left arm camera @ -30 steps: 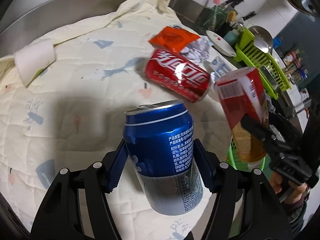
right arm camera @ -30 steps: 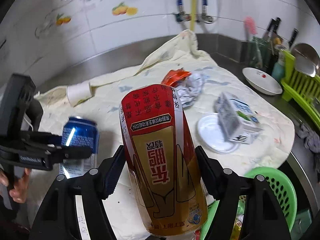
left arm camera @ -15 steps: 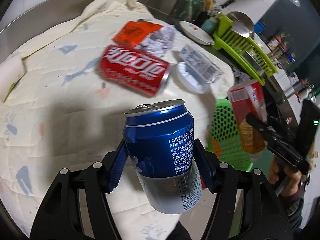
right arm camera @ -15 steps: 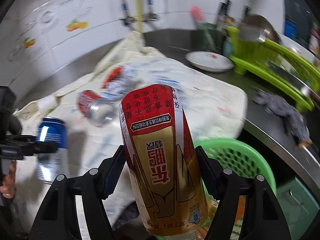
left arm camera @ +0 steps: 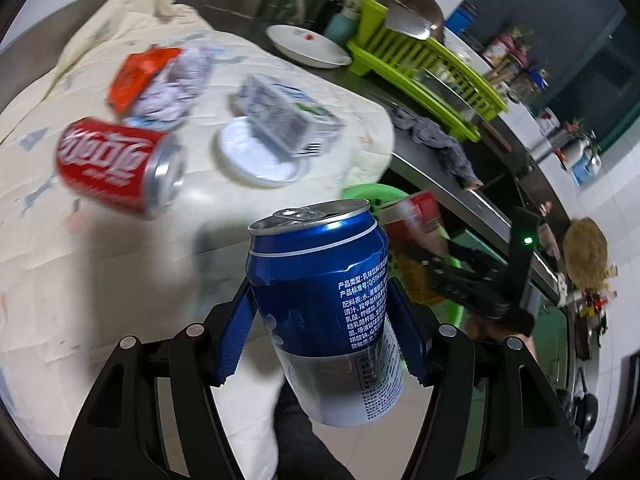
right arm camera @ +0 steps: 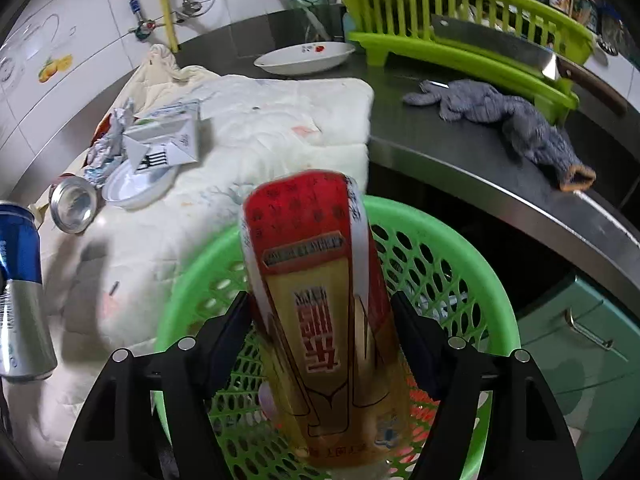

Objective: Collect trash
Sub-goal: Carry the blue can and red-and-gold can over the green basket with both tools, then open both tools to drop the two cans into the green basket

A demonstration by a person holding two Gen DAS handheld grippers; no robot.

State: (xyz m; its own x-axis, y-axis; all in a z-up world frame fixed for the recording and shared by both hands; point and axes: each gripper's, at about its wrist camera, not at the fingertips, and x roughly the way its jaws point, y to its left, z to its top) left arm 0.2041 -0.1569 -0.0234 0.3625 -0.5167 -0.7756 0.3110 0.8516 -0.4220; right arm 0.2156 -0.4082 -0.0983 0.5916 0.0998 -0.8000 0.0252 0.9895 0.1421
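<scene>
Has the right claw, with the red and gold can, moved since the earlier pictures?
Yes. The right claw with the red and gold can has moved off the cloth-covered counter to above the green basket.

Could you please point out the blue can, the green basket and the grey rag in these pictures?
blue can [left arm camera: 320, 276]: left wrist view, on its blue side wall.
green basket [right arm camera: 472, 256]: right wrist view, on its perforated far wall.
grey rag [right arm camera: 500, 108]: right wrist view, on its bunched middle.
</scene>
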